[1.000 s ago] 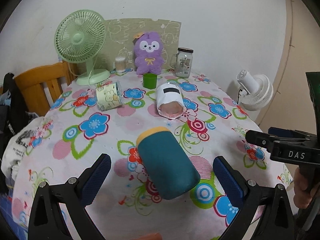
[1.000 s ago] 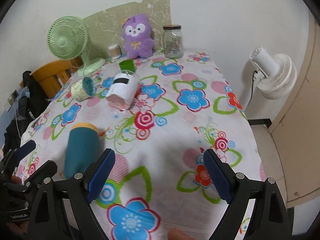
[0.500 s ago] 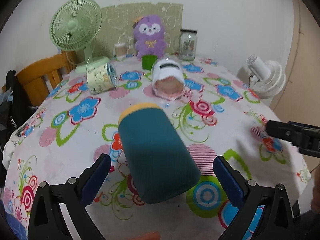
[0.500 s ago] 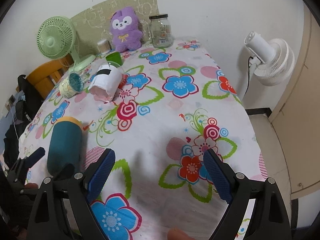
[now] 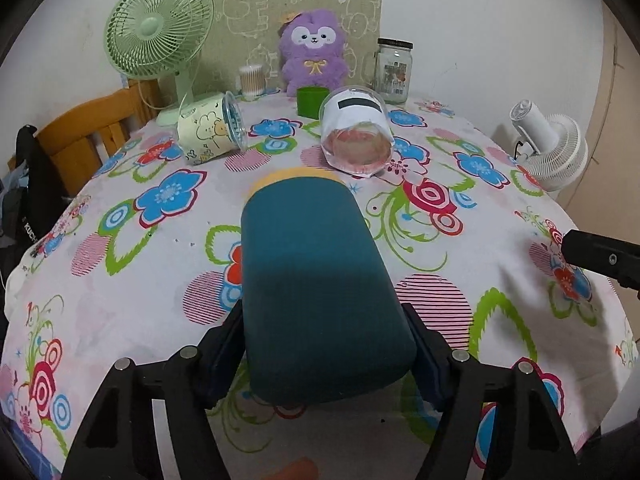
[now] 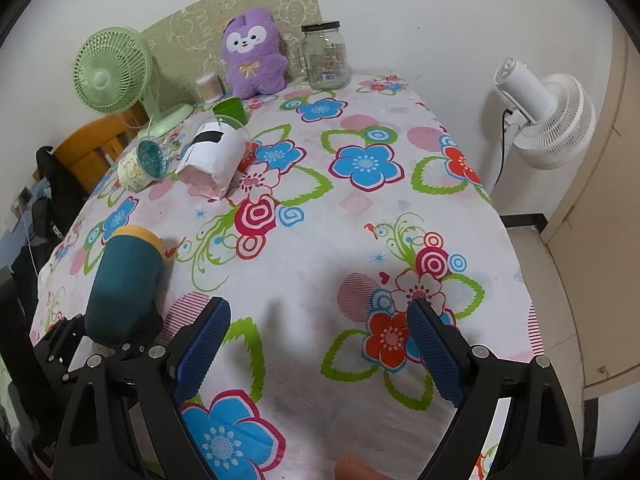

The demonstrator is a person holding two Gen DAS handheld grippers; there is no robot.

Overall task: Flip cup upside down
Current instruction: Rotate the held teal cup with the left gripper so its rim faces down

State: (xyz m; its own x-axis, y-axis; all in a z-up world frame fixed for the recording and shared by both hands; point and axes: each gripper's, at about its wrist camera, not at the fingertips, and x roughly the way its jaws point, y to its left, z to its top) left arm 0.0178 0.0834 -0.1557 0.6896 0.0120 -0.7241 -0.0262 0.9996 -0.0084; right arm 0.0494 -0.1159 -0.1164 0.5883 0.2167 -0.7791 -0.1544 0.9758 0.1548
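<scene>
The left hand-held gripper (image 5: 324, 344) is clamped on the dark teal cylindrical cup with a yellow rim band (image 5: 316, 280); its blue-padded fingers (image 5: 222, 352) press against both sides of the cup near its closed base. The cup lies on its side on the table covered with a white floral cloth (image 5: 132, 280), yellow rim pointing away toward the wall. Whether the base is slightly lifted off the cloth is hard to tell from either view.

The right hand-held gripper (image 6: 320, 356) hovers over the cloth with its jaws wide apart and nothing between them; in its own view the teal cup (image 6: 124, 284) sits to its left, held in the other tool.

Beyond the cup, a clear plastic cup wrapped in white paper with a black patch (image 5: 358, 132) lies on its side, and a pale yellow cartoon-print cup (image 5: 210, 130) lies tipped to its left. Behind them stand a small green cup (image 5: 312, 100), a purple plush toy (image 5: 312, 56), a glass jar with a black lid (image 5: 394, 70), a tub of cotton swabs (image 5: 251, 80) and a light green desk fan (image 5: 158, 36). A white fan (image 5: 548, 146) stands off the table's right edge.
</scene>
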